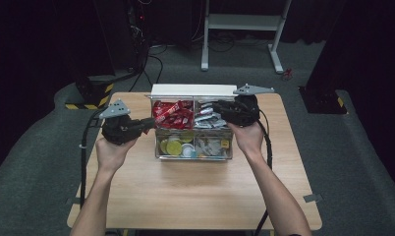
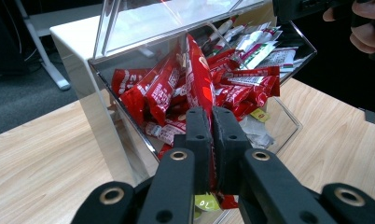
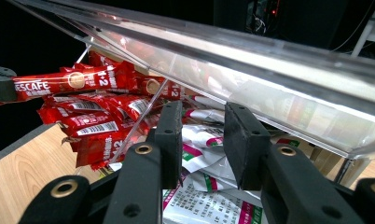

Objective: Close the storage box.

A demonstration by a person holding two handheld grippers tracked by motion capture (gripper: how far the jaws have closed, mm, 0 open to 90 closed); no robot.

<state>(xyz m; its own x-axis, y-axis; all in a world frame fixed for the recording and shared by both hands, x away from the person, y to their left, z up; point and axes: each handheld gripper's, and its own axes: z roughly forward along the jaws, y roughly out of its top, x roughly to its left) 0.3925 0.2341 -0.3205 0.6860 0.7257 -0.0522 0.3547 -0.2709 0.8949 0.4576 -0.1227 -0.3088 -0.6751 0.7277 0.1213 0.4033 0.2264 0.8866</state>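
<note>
Pinching a red sachet (image 2: pixel 198 79), the left tongs (image 2: pixel 212 140) are clamped on it over the clear box (image 1: pixel 158 147). Right tongs (image 3: pixel 203 133) stand open above white sachets (image 3: pixel 199 154).

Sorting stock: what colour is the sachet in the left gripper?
Red sachet, clearest in the left gripper view.

Red coffee-stick sachet (image 2: pixel 199 84), long and flat, stands on edge, pinched at its lower end, its upper end over the clear box's (image 2: pixel 101 126) rear compartment of like red sachets (image 2: pixel 153 91), lid raised.
</note>
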